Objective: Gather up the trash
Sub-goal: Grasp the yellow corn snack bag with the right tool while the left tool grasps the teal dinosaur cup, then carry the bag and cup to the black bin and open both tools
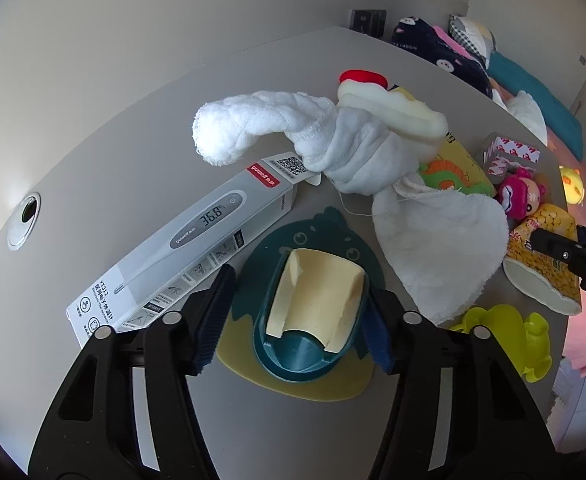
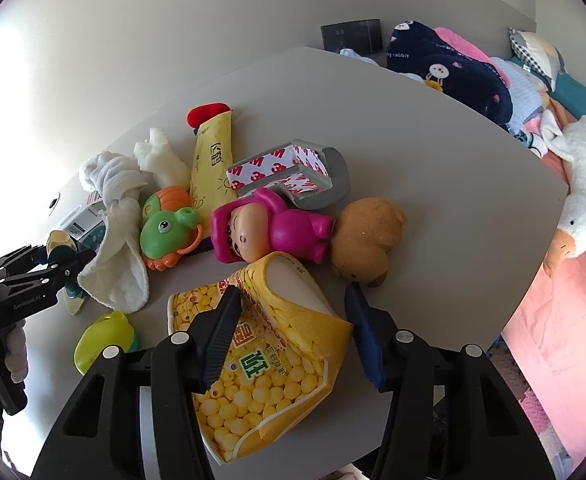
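Right wrist — hand-held gripper [image 2: 293,332] straddles snack bag [image 2: 261,364].

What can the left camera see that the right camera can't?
Only the left wrist view shows the whole thermometer box with its printed 36.8 reading, and the cream piece sitting in the teal holder between the left gripper fingers.

Only the right wrist view shows the brown teddy bear, the white goose plush on the bed, and the right gripper around the yellow corn snack bag.

Both show the knotted white cloth, the pink doll, the green toy and the table.
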